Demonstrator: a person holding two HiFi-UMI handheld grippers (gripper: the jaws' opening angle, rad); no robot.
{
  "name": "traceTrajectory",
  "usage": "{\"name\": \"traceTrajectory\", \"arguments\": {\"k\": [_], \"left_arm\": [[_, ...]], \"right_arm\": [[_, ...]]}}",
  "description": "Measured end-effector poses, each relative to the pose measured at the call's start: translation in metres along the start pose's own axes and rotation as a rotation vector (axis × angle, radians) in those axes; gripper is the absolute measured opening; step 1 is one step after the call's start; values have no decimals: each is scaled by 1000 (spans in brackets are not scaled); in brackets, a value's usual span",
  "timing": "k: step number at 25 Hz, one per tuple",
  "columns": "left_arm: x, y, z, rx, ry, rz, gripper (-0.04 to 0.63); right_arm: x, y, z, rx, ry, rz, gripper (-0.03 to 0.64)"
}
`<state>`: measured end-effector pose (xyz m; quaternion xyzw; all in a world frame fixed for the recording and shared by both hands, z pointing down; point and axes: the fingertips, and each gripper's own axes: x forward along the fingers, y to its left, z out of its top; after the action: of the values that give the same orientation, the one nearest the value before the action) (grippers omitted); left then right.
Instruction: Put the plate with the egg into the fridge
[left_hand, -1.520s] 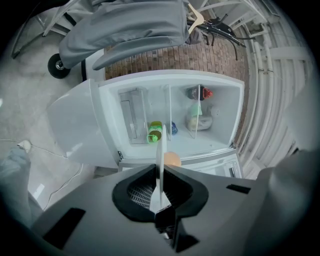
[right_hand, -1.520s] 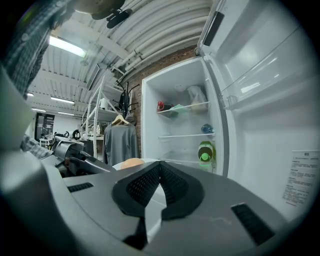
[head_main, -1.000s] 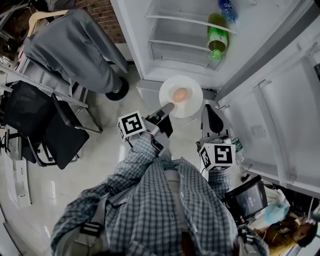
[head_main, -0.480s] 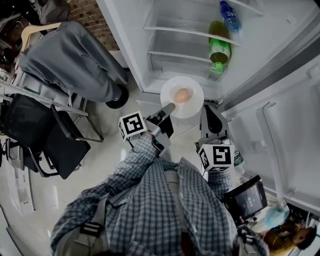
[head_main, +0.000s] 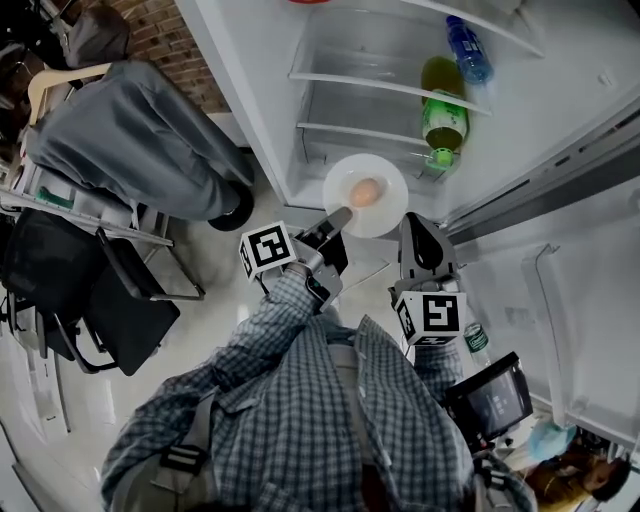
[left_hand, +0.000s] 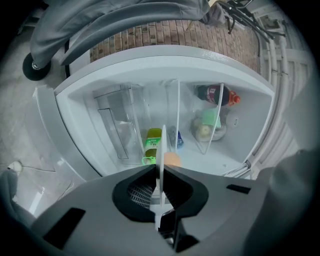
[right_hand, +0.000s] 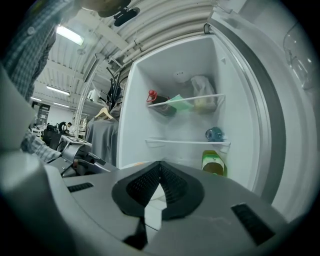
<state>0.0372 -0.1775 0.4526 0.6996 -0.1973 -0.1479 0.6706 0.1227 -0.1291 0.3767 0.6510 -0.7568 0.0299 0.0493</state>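
Left gripper (head_main: 338, 214) fingers clamped on plate (head_main: 388, 208) rim, egg (head_main: 364, 191) riding on it. Plate held at the fridge (head_main: 245, 100) front edge, not on a shelf yet. Right gripper (head_main: 413, 225) fingers closed, empty. Remaining, I'd say: push in, set down, release.

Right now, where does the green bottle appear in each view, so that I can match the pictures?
Head view: green bottle at upper right, beyond the plate.
Left gripper view: bottle at centre, just left of the edge-on plate.
Right gripper view: bottle right of centre, low.
Shared landmark: the blue bottle, close beside it in all three.
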Motion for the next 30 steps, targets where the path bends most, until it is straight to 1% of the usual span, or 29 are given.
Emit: {"name": "traceTrajectory", "arguments": {"k": [4,6,14,18,23,30], "left_arm": [[6,7,14,14,5,23,26],[9,8,19,16,6,25,26],[15,11,33,20,6,37,26],[22,14,39,19,-9,39,26],[34,17,45,12,-40,40,26],[50,21,59,3,-76,40,26]], "right_arm": [[16,2,-1,10,15,-4,6],[22,-1,-4,-9,17,-5,6],[40,1,-4,0,39,4,6],[46,-5,-10,-24,54,21,6],[55,-10,-12,-72,73,67,6],[74,-17,-4,-67,52,96,6]]}}
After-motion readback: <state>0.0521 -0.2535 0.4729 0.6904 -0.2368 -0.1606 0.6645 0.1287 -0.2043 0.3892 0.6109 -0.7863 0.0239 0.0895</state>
